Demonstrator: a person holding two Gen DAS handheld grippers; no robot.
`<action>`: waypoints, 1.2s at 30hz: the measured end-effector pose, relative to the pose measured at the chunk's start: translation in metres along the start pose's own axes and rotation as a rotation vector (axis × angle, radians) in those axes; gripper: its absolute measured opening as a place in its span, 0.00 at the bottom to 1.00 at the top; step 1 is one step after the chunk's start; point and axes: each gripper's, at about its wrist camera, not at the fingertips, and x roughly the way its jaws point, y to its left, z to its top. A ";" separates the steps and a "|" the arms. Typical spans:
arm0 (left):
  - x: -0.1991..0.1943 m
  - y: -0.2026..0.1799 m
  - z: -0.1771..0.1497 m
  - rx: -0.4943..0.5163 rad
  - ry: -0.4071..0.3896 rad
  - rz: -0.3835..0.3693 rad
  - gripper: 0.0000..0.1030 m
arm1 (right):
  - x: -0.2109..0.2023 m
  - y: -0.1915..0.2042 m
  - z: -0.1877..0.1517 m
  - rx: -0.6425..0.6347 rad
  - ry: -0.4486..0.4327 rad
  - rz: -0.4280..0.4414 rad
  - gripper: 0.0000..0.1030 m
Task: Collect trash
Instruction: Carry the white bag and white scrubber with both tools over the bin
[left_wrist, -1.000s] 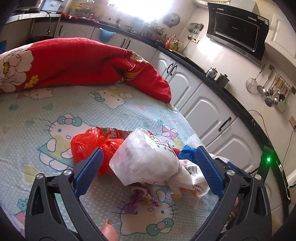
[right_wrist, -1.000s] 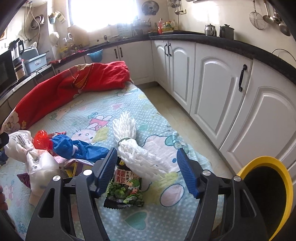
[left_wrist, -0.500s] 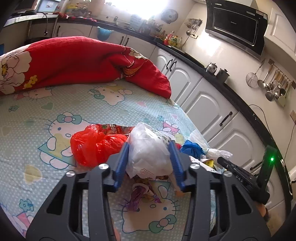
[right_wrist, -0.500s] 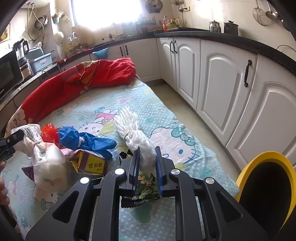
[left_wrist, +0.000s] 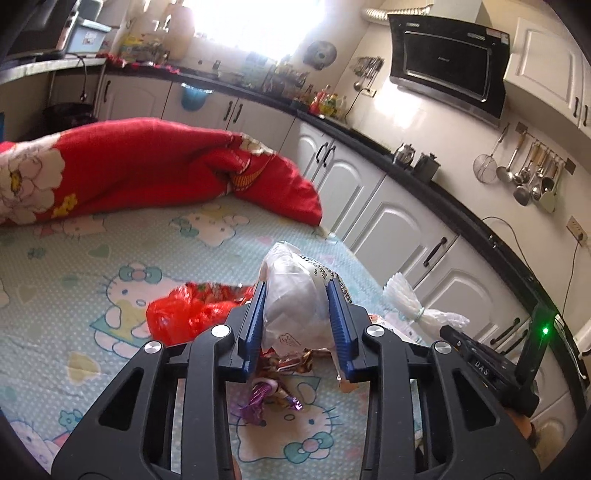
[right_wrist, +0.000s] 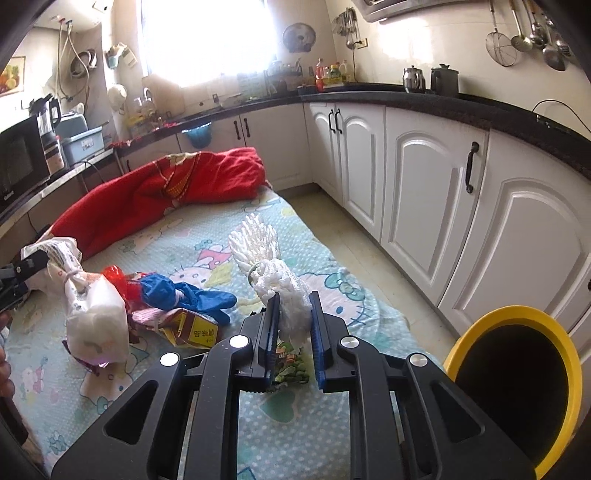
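My left gripper is shut on a white plastic bag and holds it lifted above the Hello Kitty sheet. The same bag hangs at the left of the right wrist view. My right gripper is shut on a white foam net sleeve, raised off the bed; the sleeve also shows in the left wrist view. A yellow-rimmed trash bin stands on the floor at the right, below the bed's edge.
On the sheet lie a red plastic bag, a purple wrapper, a blue glove, a brown carton and a green snack packet. A red quilt lies at the back. White cabinets line the right.
Both grippers closed from wide open: the left on the white bag, the right on the foam sleeve. Both have since lifted their items off the bed.
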 end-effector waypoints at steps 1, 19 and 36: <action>-0.001 -0.003 0.001 0.005 -0.006 -0.002 0.25 | -0.004 -0.001 0.001 0.002 -0.004 0.000 0.15; 0.019 -0.085 -0.004 0.113 -0.010 -0.120 0.24 | -0.071 -0.048 -0.002 0.043 -0.086 -0.088 0.15; 0.049 -0.172 -0.027 0.230 0.022 -0.237 0.24 | -0.111 -0.110 -0.021 0.142 -0.108 -0.201 0.15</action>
